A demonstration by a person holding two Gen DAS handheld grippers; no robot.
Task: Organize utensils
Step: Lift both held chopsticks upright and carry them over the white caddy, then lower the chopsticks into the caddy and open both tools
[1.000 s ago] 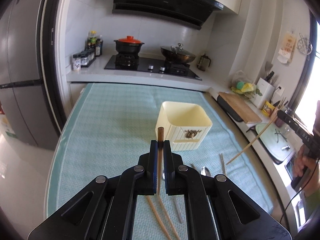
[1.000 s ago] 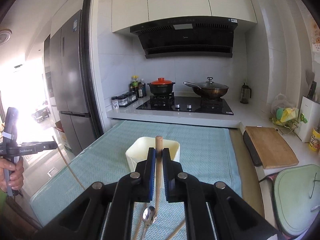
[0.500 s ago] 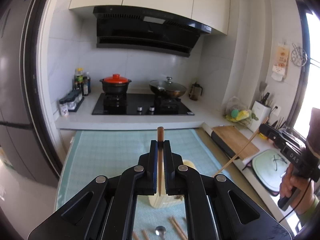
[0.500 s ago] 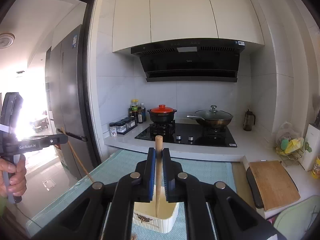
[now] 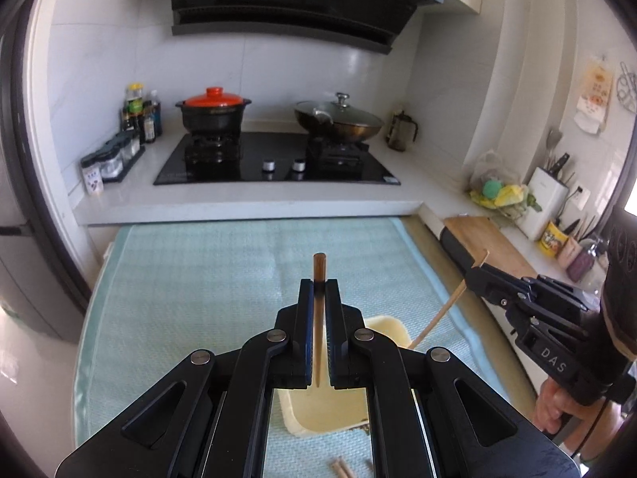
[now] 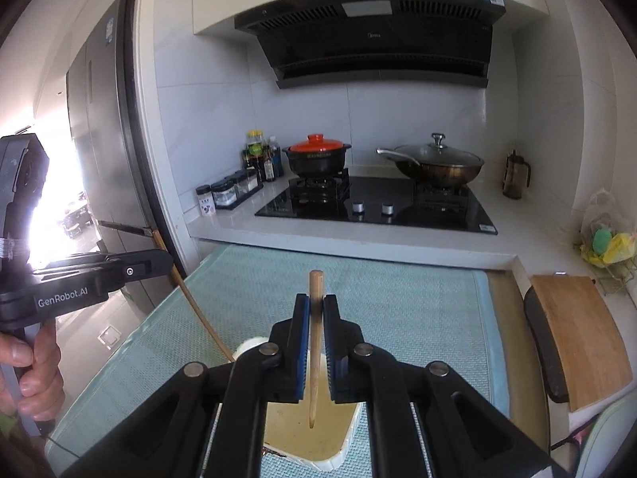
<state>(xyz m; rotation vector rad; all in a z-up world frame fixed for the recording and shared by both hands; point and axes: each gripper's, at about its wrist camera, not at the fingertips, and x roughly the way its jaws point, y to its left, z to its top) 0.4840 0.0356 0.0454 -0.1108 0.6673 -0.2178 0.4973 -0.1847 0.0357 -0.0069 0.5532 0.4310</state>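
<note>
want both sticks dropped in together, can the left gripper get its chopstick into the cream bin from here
Probably yes: the left gripper holds its chopstick tip-down over the open cream bin, with nothing between them.

Ahead of me the teal mat [image 5: 207, 279] lies bare up to the raised stove counter [image 5: 247, 209]; the cream bin [image 6: 318, 434] sits directly below, cutting board [image 6: 577, 330] flanking my right.
</note>
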